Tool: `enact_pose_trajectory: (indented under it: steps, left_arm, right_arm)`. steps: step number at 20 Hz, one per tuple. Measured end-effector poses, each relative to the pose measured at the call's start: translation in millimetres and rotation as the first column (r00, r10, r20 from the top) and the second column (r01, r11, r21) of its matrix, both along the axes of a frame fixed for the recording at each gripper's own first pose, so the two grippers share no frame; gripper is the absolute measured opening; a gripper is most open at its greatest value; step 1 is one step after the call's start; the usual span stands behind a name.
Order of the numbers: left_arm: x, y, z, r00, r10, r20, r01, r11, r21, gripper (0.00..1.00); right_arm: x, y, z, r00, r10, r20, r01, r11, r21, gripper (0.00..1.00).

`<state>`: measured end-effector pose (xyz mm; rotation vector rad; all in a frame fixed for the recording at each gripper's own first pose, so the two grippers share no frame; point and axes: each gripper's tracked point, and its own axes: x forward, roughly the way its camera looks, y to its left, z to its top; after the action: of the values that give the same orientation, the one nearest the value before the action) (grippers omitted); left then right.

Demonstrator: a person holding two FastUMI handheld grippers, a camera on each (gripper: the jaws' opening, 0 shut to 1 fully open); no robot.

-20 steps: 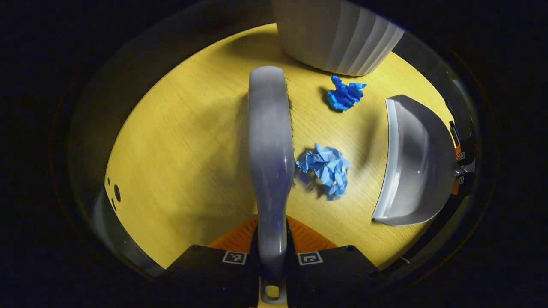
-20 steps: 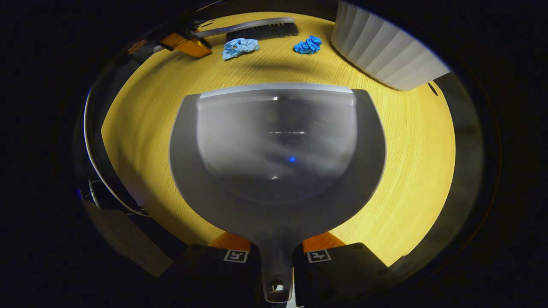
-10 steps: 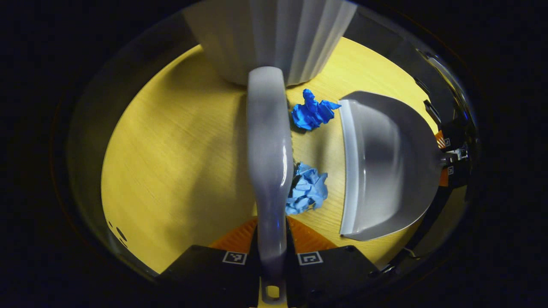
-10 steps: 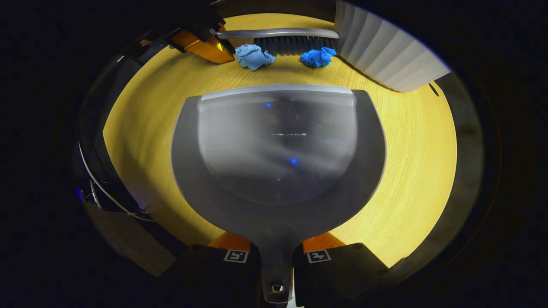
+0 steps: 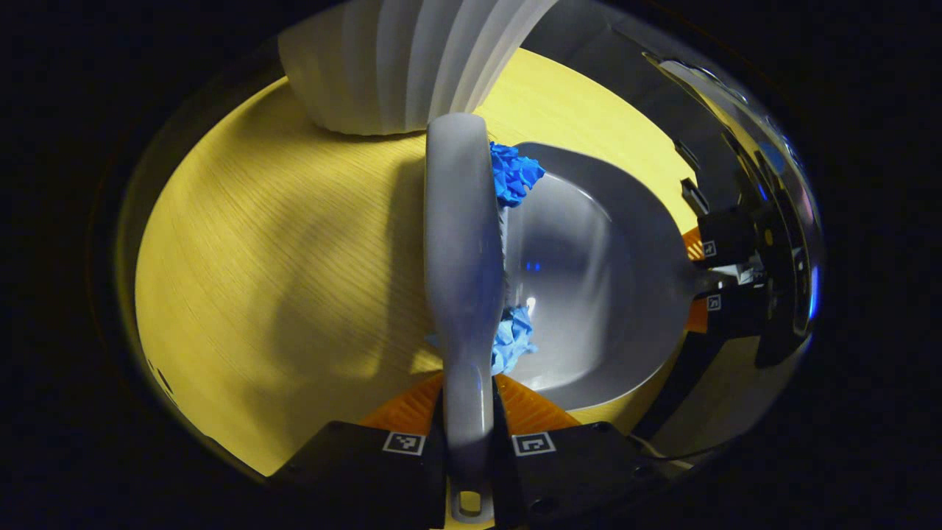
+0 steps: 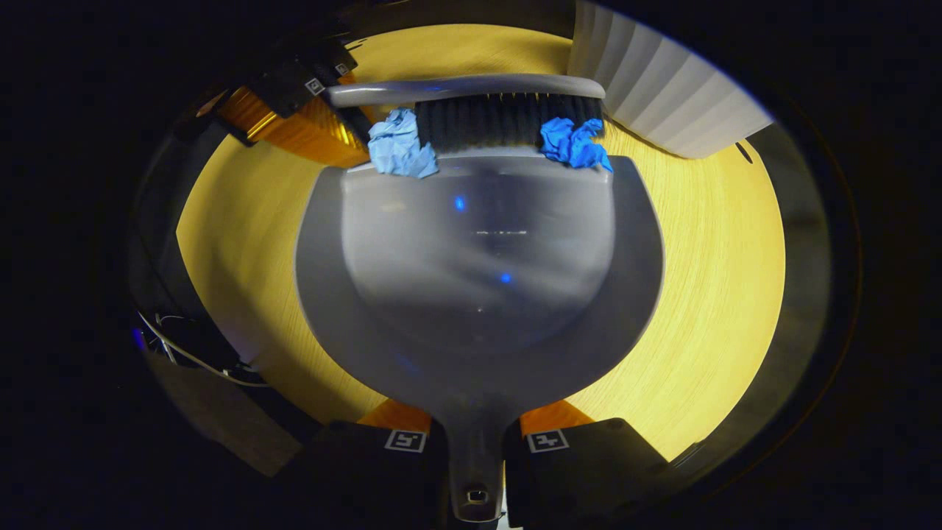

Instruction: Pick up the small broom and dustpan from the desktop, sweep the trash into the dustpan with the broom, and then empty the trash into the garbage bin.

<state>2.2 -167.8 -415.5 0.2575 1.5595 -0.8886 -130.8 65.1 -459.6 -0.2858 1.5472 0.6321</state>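
Right gripper view: the right gripper (image 6: 475, 442) clamps the dustpan (image 6: 478, 272) handle, the left gripper (image 5: 467, 444) clamps the broom (image 6: 471, 103), whose bristles press two blue paper wads (image 6: 401, 147) onto the pan's far lip beside the white ribbed bin (image 6: 662, 96). Sweeping underway; next, I'd judge, push them fully inside.

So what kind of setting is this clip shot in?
Probably a staged tabletop cleaning setup in a dark booth: a yellow wood-grain desk, a white ribbed bin standing on it, and two blue paper wads being brushed by a broom into a grey dustpan.
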Motion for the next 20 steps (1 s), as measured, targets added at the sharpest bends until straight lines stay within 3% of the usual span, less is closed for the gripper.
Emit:
enact_pose_trajectory:
  steps: [3, 6, 9, 12, 14, 17, 20]
  left_arm:
    - [-16.4, -13.0, 11.9, 0.998, 0.041, -0.043, -0.043, 0.998, -0.035, 0.26]
    - [-25.3, -23.1, 24.8, 0.995, 0.086, -0.051, -0.089, 0.994, -0.06, 0.31]
    - [-24.1, -24.2, 39.1, 0.975, 0.216, -0.049, -0.219, 0.973, -0.067, 0.29]
    - [-18.8, -17.2, 43.8, 0.951, 0.305, 0.054, -0.302, 0.952, -0.053, 0.29]
    - [-18.1, -15.8, 38.0, 0.946, 0.286, 0.156, -0.282, 0.958, -0.044, 0.28]
    - [-9.6, -4.0, 24.0, 0.936, 0.215, 0.279, -0.241, 0.969, 0.059, 0.28]
    - [-38.5, -29.8, 22.6, 0.955, 0.277, 0.103, -0.277, 0.961, -0.012, 0.29]
  right_arm:
    - [0.4, -0.7, 0.5, 1.0, -0.003, 0.007, 0.003, 1.0, -0.001, 0.34]
    - [1.6, -0.8, -0.1, 1.0, -0.009, 0.026, 0.008, 1.0, 0.003, 0.34]
    - [2.3, -0.5, -1.9, 0.999, -0.037, 0.038, 0.037, 0.999, 0.016, 0.34]
    - [4.5, 0.1, -3.3, 0.995, -0.074, 0.065, 0.073, 0.997, 0.026, 0.34]
    - [5.9, -0.2, -5.1, 0.993, -0.087, 0.082, 0.085, 0.996, 0.03, 0.35]
    - [6.3, 0.5, -4.4, 0.99, -0.108, 0.088, 0.106, 0.994, 0.026, 0.35]
    - [7.0, 1.6, -4.2, 0.987, -0.128, 0.093, 0.126, 0.992, 0.027, 0.35]
